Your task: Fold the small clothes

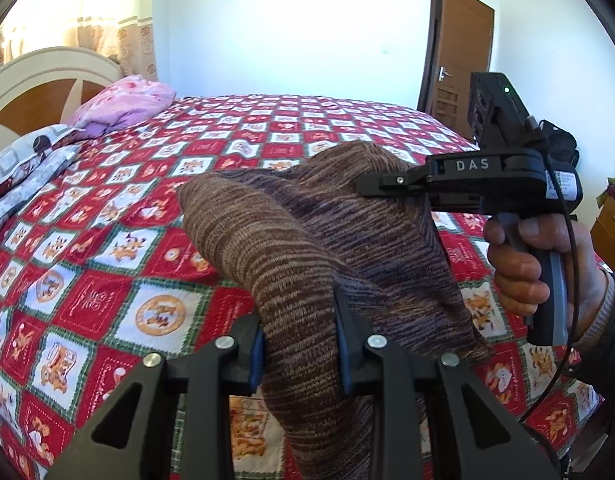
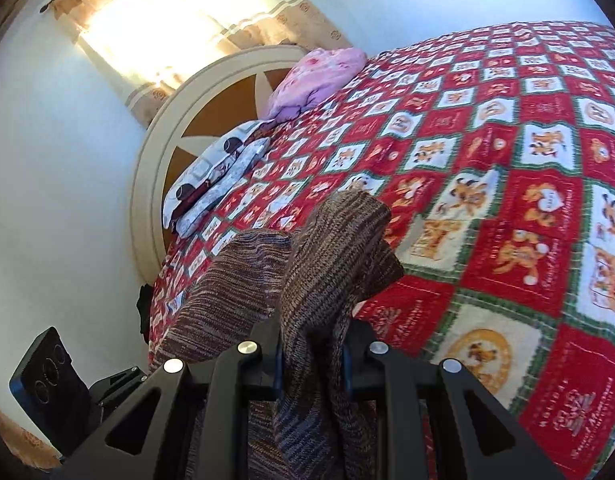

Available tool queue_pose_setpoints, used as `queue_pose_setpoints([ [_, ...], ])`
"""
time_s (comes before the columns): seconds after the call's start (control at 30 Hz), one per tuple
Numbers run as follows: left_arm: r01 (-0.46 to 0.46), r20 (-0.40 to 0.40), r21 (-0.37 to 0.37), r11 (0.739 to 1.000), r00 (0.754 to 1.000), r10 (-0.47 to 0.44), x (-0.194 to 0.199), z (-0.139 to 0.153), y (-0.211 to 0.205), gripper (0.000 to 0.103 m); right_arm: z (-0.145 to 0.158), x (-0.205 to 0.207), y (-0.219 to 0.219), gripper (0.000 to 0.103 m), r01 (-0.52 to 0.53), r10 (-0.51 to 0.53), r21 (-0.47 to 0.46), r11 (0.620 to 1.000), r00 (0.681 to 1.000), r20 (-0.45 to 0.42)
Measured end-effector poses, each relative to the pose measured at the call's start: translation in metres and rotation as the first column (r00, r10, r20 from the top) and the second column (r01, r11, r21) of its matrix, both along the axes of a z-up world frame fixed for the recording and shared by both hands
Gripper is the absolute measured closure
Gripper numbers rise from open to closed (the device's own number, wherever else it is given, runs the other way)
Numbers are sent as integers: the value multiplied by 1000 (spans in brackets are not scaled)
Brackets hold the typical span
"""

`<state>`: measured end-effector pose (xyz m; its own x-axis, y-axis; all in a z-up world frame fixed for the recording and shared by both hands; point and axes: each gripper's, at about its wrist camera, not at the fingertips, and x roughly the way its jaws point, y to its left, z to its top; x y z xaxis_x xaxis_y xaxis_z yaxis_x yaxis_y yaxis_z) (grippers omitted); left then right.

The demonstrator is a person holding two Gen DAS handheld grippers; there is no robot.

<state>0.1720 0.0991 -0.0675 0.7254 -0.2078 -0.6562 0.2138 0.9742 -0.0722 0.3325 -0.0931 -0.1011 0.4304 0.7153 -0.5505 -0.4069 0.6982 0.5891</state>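
Over 1 bed [image 1: 155, 208], 2 tongs, L [image 1: 299, 344] & R [image 2: 313, 364], each clamp 1 brown knit [image 1: 307, 248].

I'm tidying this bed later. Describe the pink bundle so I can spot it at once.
Start at the bed's round headboard. Against it, past the cartoon-print pillows, sits the pink bundle, crumpled on the red checked quilt. It is the only plain pink cloth there.

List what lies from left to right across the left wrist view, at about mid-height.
Grey-and-white patterned pillow → red checked cartoon-print bedspread → brown striped knit garment → black right gripper, shut on the garment → person's hand on its handle.
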Motion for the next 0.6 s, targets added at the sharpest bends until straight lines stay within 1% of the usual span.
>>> queue_pose_setpoints([
  [0.33,-42,6,-10,999,999,42,-3,-6,27,73,-9,13,30,82,-34,33,-9,999,999,-17],
  [0.5,-67,-9,4,998,998,67,-6,-19,40,73,-17,18,45,82,-60,59,-26,998,998,-34],
  [0.6,-78,-29,-4,997,997,78,-7,-26,47,73,-24,21,55,82,-71,69,-41,997,996,-48],
])
